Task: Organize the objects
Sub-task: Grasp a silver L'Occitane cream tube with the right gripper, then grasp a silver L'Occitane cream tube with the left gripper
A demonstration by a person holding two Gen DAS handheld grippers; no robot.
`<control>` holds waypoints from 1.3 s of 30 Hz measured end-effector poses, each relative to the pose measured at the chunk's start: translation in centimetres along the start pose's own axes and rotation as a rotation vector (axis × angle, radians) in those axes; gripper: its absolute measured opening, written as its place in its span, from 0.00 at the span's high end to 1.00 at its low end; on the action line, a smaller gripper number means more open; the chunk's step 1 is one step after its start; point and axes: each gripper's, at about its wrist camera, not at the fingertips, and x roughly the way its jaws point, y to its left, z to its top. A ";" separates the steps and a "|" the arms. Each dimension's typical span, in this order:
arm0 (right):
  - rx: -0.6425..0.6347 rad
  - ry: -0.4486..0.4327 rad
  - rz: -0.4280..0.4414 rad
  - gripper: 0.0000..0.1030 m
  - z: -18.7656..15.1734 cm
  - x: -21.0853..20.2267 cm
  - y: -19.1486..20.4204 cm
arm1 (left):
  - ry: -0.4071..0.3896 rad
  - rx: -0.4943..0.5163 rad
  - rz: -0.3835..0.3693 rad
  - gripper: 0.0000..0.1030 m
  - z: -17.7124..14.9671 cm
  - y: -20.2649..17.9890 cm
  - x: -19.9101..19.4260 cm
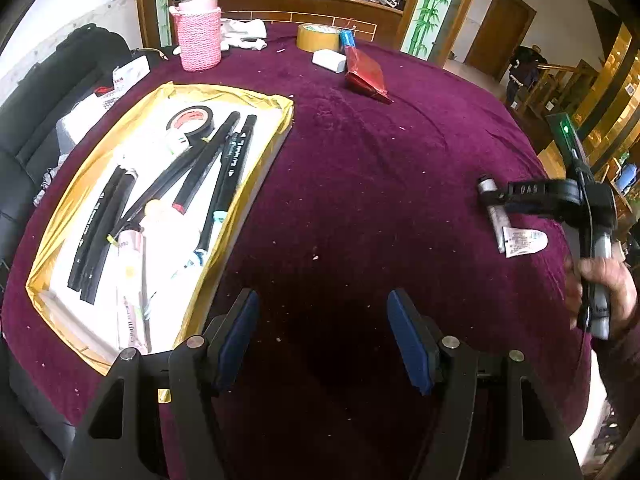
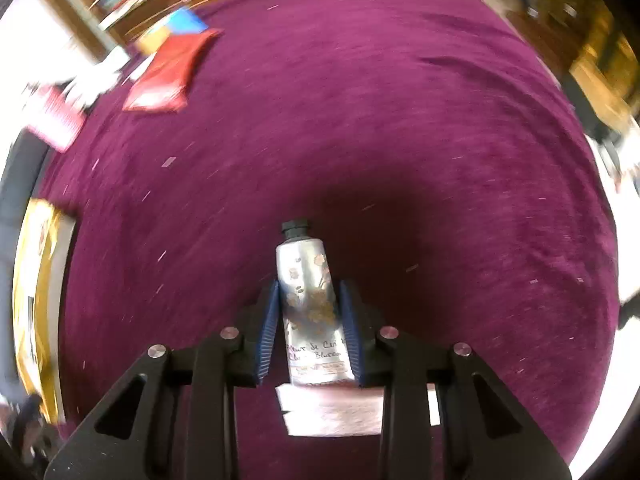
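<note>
A silver hand-cream tube (image 2: 302, 264) with a black cap and a flower print sits between the blue pads of my right gripper (image 2: 310, 286), which is shut on its lower half, cap pointing away. The left wrist view shows that right gripper (image 1: 496, 200) with the tube (image 1: 498, 228) over the right side of the purple tablecloth (image 1: 360, 200), a hand on its handle. My left gripper (image 1: 323, 300) is open over bare cloth with nothing between its fingers. To its left lies a gold-lined tray (image 1: 276, 108) holding black markers (image 1: 232, 168), a black tape roll (image 1: 191, 120) and pale tubes (image 1: 130, 280).
At the table's far side stand a bottle in a pink knitted sleeve (image 1: 199, 40), white gloves (image 1: 244, 34), a yellow tape roll (image 1: 318, 37), a small white box (image 1: 329, 60) and a red packet (image 1: 366, 76). A black bag (image 1: 60, 92) lies off the left edge.
</note>
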 end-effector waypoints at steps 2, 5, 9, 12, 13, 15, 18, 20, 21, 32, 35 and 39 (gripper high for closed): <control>-0.019 0.036 0.076 0.73 -1.0 0.1 1.0 | -0.001 0.009 -0.015 0.41 0.2 -0.4 0.1; -0.013 0.182 0.324 0.73 -2.9 0.6 2.3 | 0.005 0.025 -0.057 0.41 0.6 -1.2 0.5; 0.050 0.214 0.465 0.73 -5.0 -1.0 1.4 | 0.035 0.040 -0.126 0.41 1.6 -2.8 1.5; 0.162 0.113 0.489 0.62 -5.7 -3.9 -1.6 | 0.045 0.084 -0.142 0.41 2.0 -4.6 2.3; 0.200 0.068 0.458 0.52 -6.1 -5.0 -3.1 | 0.047 0.110 -0.143 0.41 2.1 -5.5 2.7; 0.245 0.008 0.385 0.50 -6.6 -6.4 -5.2 | 0.050 0.177 -0.150 0.41 2.3 -7.5 3.8; 0.335 -0.019 0.325 0.50 -8.0 -7.2 -8.2 | 0.050 0.268 -0.145 0.41 2.2 -10.2 5.5; 0.372 -0.017 0.306 0.50 -8.5 -7.5 -9.5 | 0.060 0.316 -0.129 0.41 2.3 -11.4 6.8; 0.395 -0.013 0.300 0.50 -8.9 -7.4 -10.0 | 0.074 0.339 -0.117 0.41 2.4 -12.2 7.6; 0.494 0.010 0.264 0.50 -10.9 -5.7 -10.4 | 0.100 0.505 -0.085 0.19 1.3 -15.5 10.6; 0.487 0.008 0.242 0.50 -10.8 -5.6 -10.2 | 0.078 0.493 -0.108 0.44 1.5 -15.1 10.4; 0.482 0.000 0.199 0.50 -10.0 -5.2 -9.8 | 0.083 0.453 -0.140 0.78 2.7 -13.4 10.1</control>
